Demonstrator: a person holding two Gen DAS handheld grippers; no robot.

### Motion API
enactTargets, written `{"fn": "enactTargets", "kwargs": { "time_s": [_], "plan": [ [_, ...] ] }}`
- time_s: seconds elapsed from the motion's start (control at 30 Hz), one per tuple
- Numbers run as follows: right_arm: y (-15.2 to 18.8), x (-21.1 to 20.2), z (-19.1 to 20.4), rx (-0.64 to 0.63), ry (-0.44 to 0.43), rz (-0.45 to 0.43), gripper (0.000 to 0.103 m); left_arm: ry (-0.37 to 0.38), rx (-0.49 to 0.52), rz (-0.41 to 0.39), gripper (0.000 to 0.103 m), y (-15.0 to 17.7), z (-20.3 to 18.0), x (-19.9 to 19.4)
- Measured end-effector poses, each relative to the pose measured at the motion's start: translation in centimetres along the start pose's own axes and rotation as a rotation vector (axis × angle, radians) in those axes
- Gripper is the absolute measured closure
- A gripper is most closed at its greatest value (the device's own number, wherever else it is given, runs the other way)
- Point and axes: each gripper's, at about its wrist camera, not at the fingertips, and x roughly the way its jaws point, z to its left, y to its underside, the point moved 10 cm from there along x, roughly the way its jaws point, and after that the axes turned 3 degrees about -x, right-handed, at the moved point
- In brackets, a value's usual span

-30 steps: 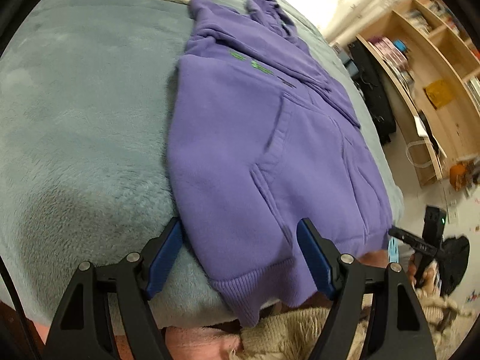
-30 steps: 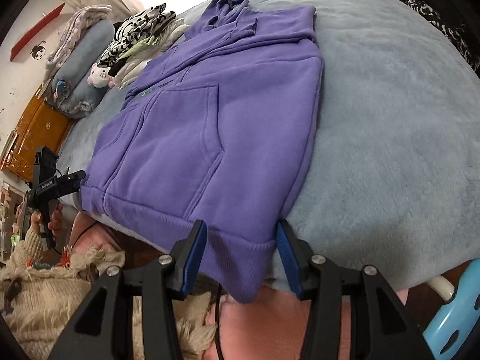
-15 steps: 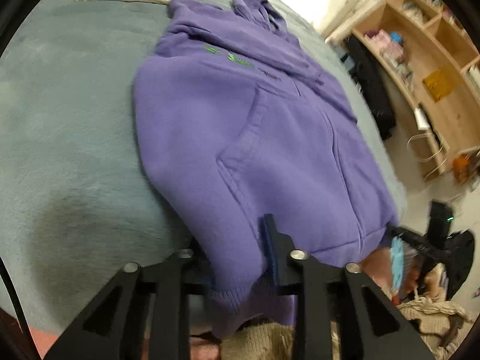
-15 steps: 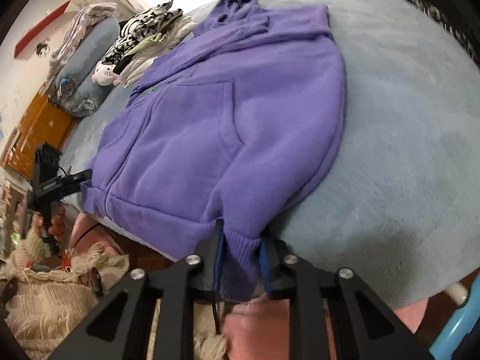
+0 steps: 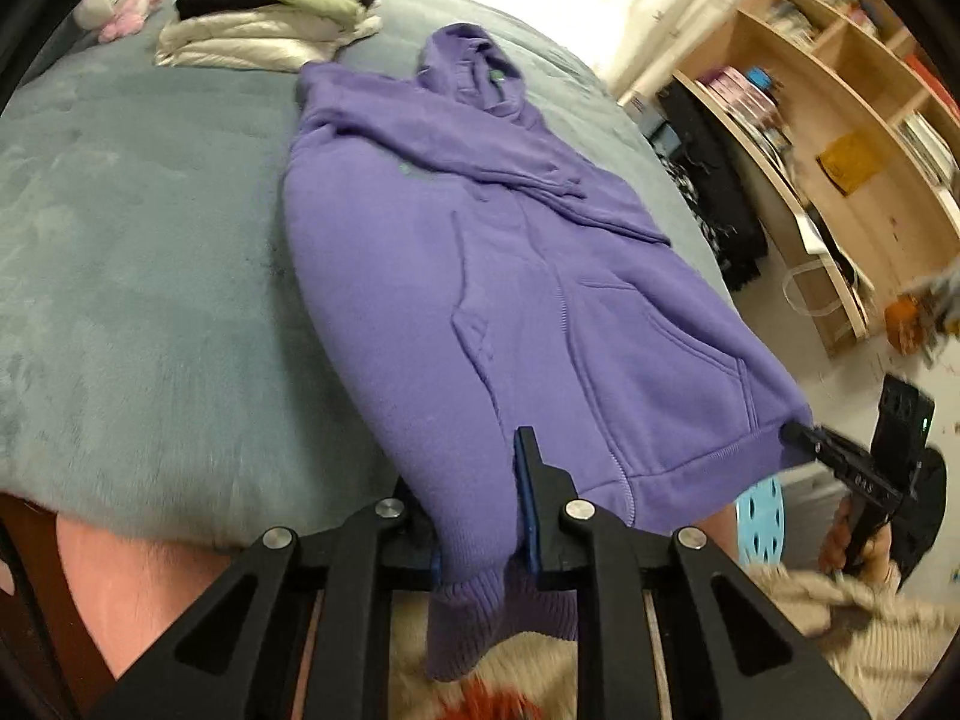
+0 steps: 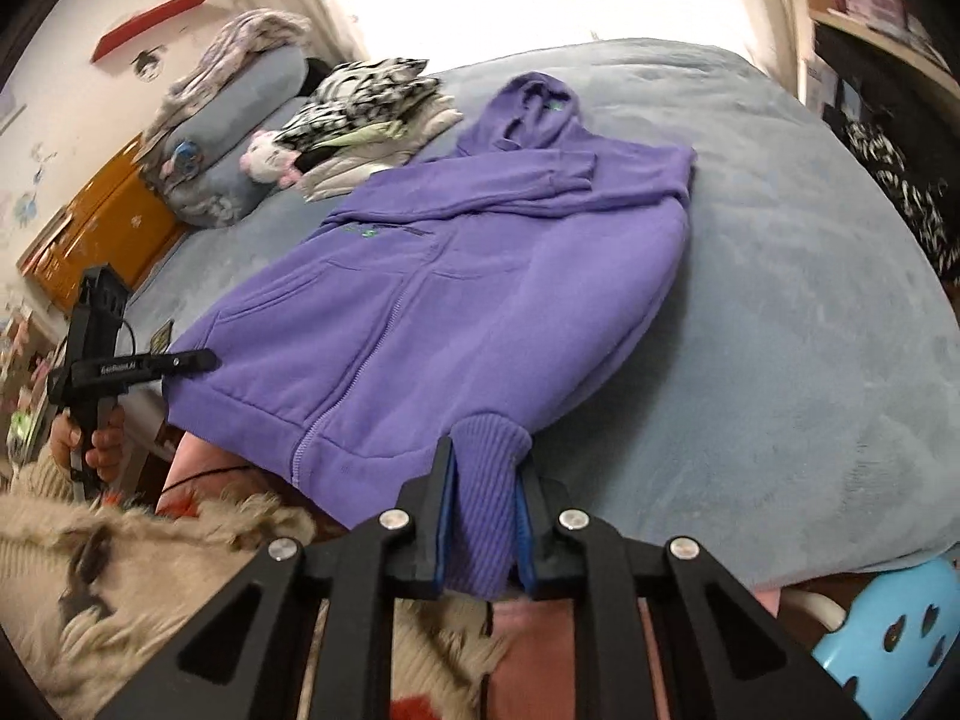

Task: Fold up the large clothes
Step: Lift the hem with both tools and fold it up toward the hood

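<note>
A purple zip hoodie (image 5: 480, 264) lies front up on a grey-blue bed cover (image 5: 138, 276), hood at the far end, sleeves folded across the chest. It also shows in the right wrist view (image 6: 468, 276). My left gripper (image 5: 480, 516) is shut on the ribbed hem at the hoodie's near left corner. My right gripper (image 6: 483, 504) is shut on the ribbed hem at the near right corner. The hem end is lifted off the bed between the two grippers. Each gripper shows in the other's view, the right one (image 5: 840, 456) and the left one (image 6: 144, 366).
A pile of folded clothes (image 5: 270, 18) and a plush toy (image 5: 117, 6) sit at the bed's far left. Rolled blankets (image 6: 234, 138) lie beside them. A wooden bookshelf (image 5: 840, 138) stands to the right. A blue stool (image 6: 888, 636) is by the bed's near edge.
Both grippers closed from open onto the hoodie's hem corners, then lifted the hem up and off the bed edge; the hoodie's lower part now hangs stretched between them.
</note>
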Motion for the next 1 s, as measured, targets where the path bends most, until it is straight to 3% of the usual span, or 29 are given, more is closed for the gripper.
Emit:
{"fn": "enactTargets", "kwargs": {
  "time_s": [0.17,0.27,0.37,0.6,0.7,0.73,0.77,0.8,0.83,0.93,1.0],
  "plan": [
    [0.0,-1.5,0.6,-0.004,-0.013,0.008,0.087,0.025,-0.033,0.014,0.087,-0.1,0.0,-2.0],
    [-1.6,-2.0,-0.7,0.068,-0.05,-0.033,0.087,0.063,-0.07,-0.006,0.087,-2.8,0.5,-3.0],
    [-4.7,-2.2,-2.4,0.122,-0.072,-0.092,0.087,0.077,-0.073,-0.073,0.087,-8.0,0.1,-3.6],
    [-16.5,-0.1,-6.9,0.205,-0.103,-0.214,0.087,0.039,-0.1,-0.171,0.08,-22.7,0.8,-0.9],
    [-22.0,1.3,-9.5,0.274,-0.109,-0.241,0.08,0.037,-0.163,-0.164,0.071,-28.5,1.8,1.7],
    [-23.6,2.0,-10.8,0.313,-0.098,-0.239,0.078,0.048,-0.19,-0.158,0.058,-29.8,2.1,2.5],
    [-25.1,2.7,-12.1,0.351,-0.084,-0.245,0.068,0.07,-0.233,-0.165,0.037,-31.5,2.7,3.4],
    [-26.2,3.2,-12.9,0.369,-0.091,-0.26,0.058,0.072,-0.256,-0.187,0.027,-32.2,3.3,3.8],
    [-27.4,3.8,-13.6,0.383,-0.104,-0.278,0.054,0.06,-0.279,-0.216,0.014,-32.9,3.8,4.4],
    [-28.7,6.3,-15.6,0.41,-0.075,-0.275,0.047,0.038,-0.306,-0.243,0.011,-35.0,5.7,6.3],
    [-28.5,9.0,-16.6,0.41,-0.044,-0.23,0.047,-0.031,-0.297,-0.209,0.011,-35.3,7.4,8.5]
  ]
}}
